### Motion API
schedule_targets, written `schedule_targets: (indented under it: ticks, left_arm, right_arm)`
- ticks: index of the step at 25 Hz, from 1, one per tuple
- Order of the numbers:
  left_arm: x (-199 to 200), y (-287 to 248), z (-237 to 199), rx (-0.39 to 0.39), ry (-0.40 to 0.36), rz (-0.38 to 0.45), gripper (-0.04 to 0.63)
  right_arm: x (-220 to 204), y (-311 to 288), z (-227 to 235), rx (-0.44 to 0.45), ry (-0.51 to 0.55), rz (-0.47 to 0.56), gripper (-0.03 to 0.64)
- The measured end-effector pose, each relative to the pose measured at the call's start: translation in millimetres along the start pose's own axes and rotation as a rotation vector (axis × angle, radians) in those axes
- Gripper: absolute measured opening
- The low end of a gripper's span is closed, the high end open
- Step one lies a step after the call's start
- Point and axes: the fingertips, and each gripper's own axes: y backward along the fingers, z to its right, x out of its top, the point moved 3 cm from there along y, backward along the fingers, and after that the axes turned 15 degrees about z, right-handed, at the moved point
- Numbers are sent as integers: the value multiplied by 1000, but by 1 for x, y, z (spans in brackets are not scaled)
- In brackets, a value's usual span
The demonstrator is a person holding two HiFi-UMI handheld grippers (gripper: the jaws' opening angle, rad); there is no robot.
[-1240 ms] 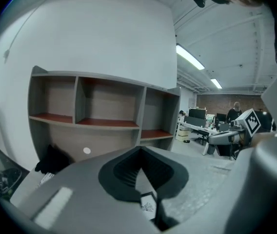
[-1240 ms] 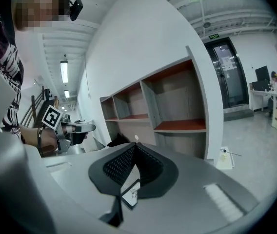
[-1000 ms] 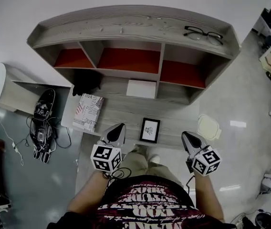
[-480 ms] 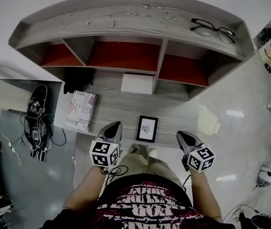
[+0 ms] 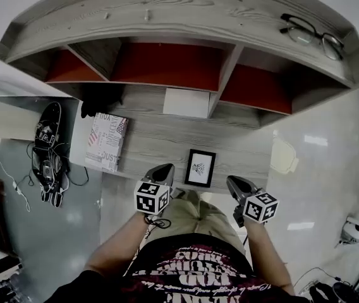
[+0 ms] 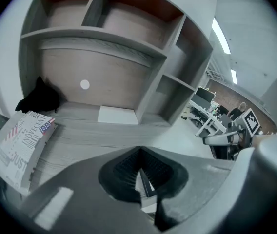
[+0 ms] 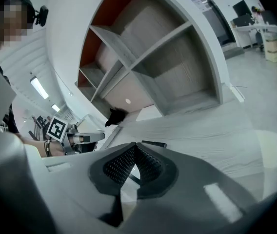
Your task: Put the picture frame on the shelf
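I hold both arms out and angled down at the desk's (image 5: pixel 160 145) front edge, with my left tongs (image 5: pixel 162 171) and right tongs (image 5: pixel 235 183) each pressed together on nothing. The picture frame (image 5: pixel 200 168) lies flat on the desk between them, below the shelf (image 5: pixel 167 17). The flag-patterned book (image 5: pixel 107 142) carries lettering too small to read.

Left tool (image 5: pixel 162 171) and right tool (image 5: pixel 233 183) are pointing forward and down, well apart, each holding its jaws together on nothing; both forearms (image 5: pixel 119 254) are reaching ahead.
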Motion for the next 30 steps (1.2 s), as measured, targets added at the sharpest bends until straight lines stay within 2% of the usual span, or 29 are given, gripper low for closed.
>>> schedule_targets:
  ticks: [7,12,18,20,23,25,30]
  left_arm:
    - [-37,-25,-6,-31,64,-101,2]
    - [-69,-37,-1,-64,67,-176,2]
    - [-100,-51,5,-98,106,-241,4]
    - [-107,-55,7,-116,132,-260,56]
    - [-115,-58,10,-128,169,-281,82]
    - [-121,-61,13,-145,187,-297,123]
    - [-131,-65,13,-148,190,-330,164]
  right_arm:
    - [-37,-19,28,-37,-52,-88,28]
    - [-69,-38,34,-19,-78,-161,28]
    - [-93,-59,41,-23,-84,-204,38]
    - [-99,-64,40,-14,-92,-221,97]
    - [-106,-69,39,-5,-111,-250,109]
    - [-111,-72,37,0,-118,-268,133]
    - [-112,-74,36,-13,-110,-262,109]
